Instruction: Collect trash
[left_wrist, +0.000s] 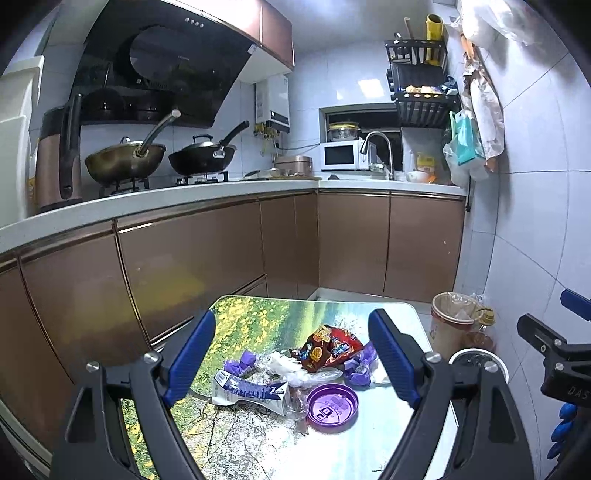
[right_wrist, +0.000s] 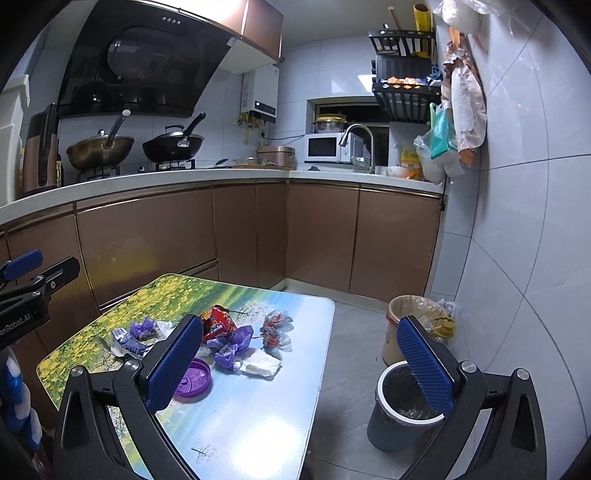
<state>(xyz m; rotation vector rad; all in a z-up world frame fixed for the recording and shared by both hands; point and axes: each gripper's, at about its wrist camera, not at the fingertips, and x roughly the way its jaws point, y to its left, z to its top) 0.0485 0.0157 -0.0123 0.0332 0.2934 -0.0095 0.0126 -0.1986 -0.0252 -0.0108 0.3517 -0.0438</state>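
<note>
Both hand-held grippers hang wide open and empty over a small kitchen table. The trash pile lies mid-frame between the left gripper's fingers; the right gripper frames it lower left, the dark bin lower right.

Left gripper body in the right wrist view reads "enRobot.AI", start cut off. Right gripper body in the left wrist view shows "DAS", rest cut off. Print on the red snack bag and milk carton is too blurred to read.
</note>
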